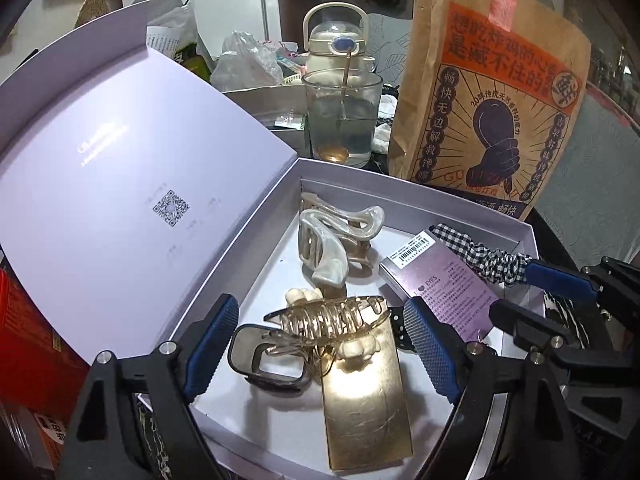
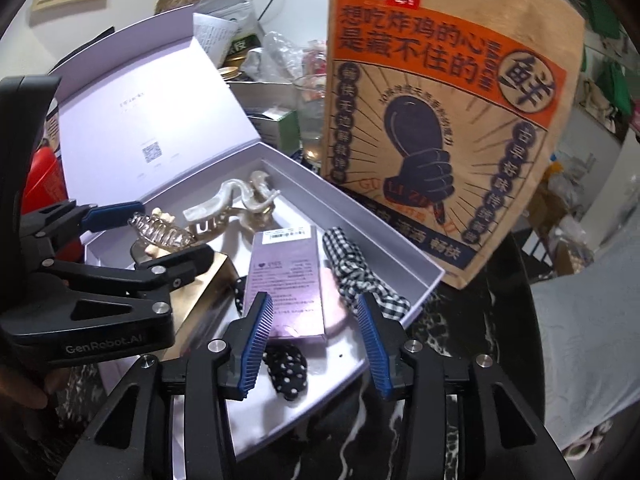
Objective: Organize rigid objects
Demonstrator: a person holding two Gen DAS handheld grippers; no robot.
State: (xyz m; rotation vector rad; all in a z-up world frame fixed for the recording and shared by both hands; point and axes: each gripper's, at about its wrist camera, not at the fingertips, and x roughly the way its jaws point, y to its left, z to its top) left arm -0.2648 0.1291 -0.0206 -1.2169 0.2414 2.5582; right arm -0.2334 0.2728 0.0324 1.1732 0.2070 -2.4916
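Hair clips [image 1: 340, 240] show best from left; both tongs [image 1: 320, 344] [image 2: 316, 340] open, empty.

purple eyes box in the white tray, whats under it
The flat purple printed box lies partly over a black polka-dot fabric scrunchie and a pale pink item in the white open tray. Anything beneath its middle is covered.

A dark marbled table [image 2: 440, 380] carries an open white box [image 2: 384, 236], a paper bag [image 2: 500, 160] and a glass [image 1: 344, 120].
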